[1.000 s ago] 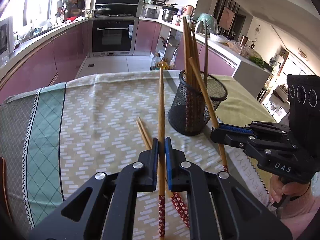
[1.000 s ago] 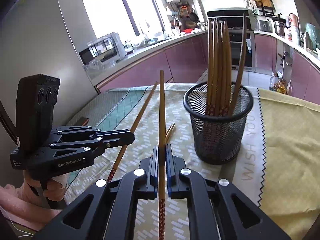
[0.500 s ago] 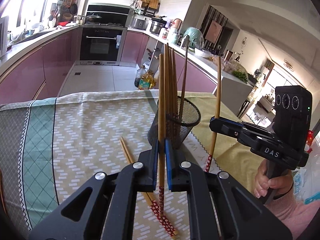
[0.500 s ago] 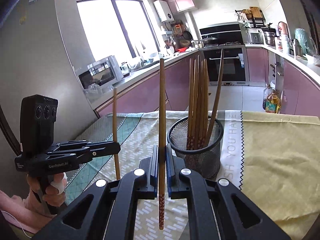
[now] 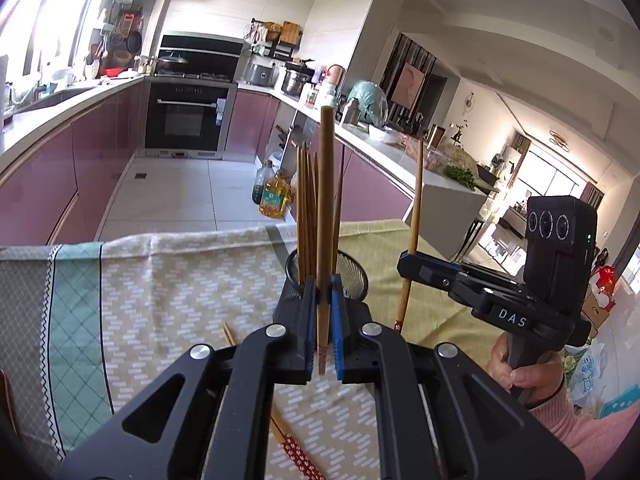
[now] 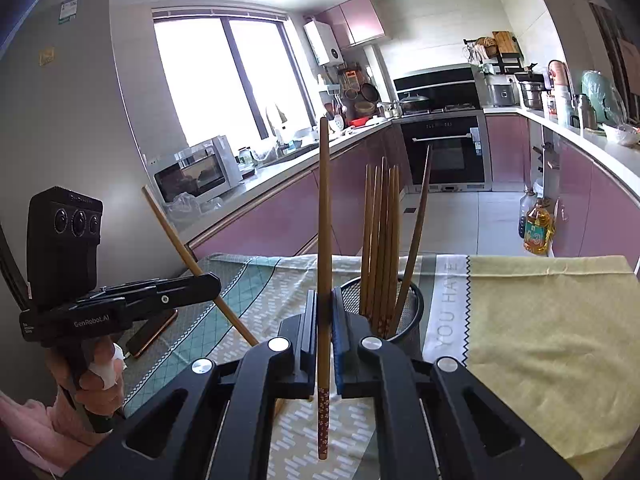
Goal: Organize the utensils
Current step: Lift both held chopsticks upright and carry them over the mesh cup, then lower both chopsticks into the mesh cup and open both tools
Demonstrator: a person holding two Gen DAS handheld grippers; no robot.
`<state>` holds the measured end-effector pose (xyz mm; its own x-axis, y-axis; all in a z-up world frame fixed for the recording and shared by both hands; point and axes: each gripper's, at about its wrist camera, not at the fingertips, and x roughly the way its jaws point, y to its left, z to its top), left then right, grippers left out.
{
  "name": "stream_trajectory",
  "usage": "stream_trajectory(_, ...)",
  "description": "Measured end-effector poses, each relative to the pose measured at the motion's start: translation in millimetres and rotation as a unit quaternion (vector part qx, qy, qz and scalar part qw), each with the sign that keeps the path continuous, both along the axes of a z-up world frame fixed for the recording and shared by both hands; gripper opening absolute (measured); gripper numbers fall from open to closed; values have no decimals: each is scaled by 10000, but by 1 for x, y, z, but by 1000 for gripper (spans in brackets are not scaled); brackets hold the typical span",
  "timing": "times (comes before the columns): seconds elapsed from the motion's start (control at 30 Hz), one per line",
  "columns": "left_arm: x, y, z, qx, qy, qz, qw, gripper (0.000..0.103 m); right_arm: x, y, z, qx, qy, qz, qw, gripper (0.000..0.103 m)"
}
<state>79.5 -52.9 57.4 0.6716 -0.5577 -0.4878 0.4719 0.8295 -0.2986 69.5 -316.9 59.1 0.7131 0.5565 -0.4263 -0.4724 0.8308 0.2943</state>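
A long brown wooden chopstick with a red patterned end [image 5: 325, 216] stood upright, clamped between the blue-padded fingers of the left gripper [image 5: 324, 322]. Its plain end pointed up and its red end hung just below the pads. A second matching wooden chopstick [image 6: 323, 248] stood upright in the same way, pinched between the fingers of the right gripper [image 6: 323, 340], its red flowered end hanging below them. Both sticks were held in the air above the desk.

Directly behind both grippers stood a black wire-mesh cylindrical holder [image 6: 412, 312], partly hidden by the fingers. About 6 more brown chopsticks [image 6: 382, 240] stood in it, red ends down, 1 of them leaning to the right. On the desk below the left gripper lay loose chopsticks [image 5: 294, 446], red ends toward the camera; how many could not be told.

The desk was covered by a patterned cloth in beige, green and yellow [image 6: 540, 340] with printed letters along 1 strip. Each gripper was gripped at its handle by a hand in a pink sleeve [image 5: 524, 372].

Beyond the desk lay a kitchen with mauve cabinets [image 5: 60, 168], a black built-in oven [image 5: 186, 118] and a bottle of yellow oil on the floor [image 5: 275, 200].
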Motion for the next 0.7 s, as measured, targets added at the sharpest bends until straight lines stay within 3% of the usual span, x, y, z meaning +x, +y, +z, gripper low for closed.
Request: stream_trajectory(0.7, 26, -14, 48, -182, -454, -43, 9988, 8, 26, -8, 32, 138, -344, -101, 9993, 6)
